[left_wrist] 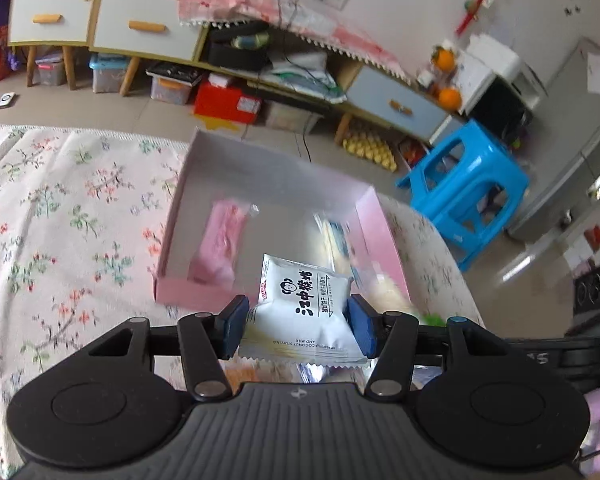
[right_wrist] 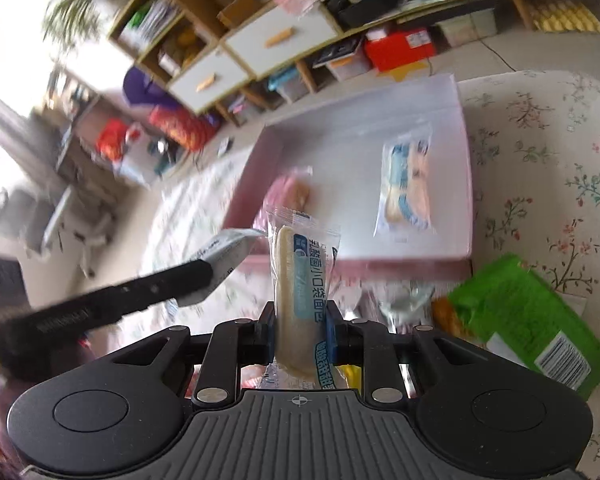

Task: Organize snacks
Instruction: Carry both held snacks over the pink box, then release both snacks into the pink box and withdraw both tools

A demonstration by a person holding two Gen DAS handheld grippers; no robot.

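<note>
My left gripper (left_wrist: pixel 296 312) is shut on a white snack packet with black characters (left_wrist: pixel 304 304), held just in front of a shallow pink box (left_wrist: pixel 364 208). Inside the box lie a pink-wrapped snack (left_wrist: pixel 220 244) and a blue-and-clear bread packet (left_wrist: pixel 336 232). In the right wrist view my right gripper (right_wrist: pixel 300 320) is shut on a clear bread packet with a blue label (right_wrist: pixel 300 280), standing upright before the pink box (right_wrist: pixel 466 160). The same box holds the blue-and-clear packet (right_wrist: pixel 406 184) and the pink snack (right_wrist: pixel 292 192). The left gripper's arm (right_wrist: pixel 112 300) crosses at the left with the white packet (right_wrist: pixel 224 252).
The box sits on a floral tablecloth (left_wrist: pixel 60 220). A green snack bag (right_wrist: pixel 528 316) and other wrapped snacks lie near the box's front edge. Beyond the table stand a blue plastic stool (left_wrist: pixel 464 188), low cabinets with drawers (left_wrist: pixel 148 28) and storage bins on the floor.
</note>
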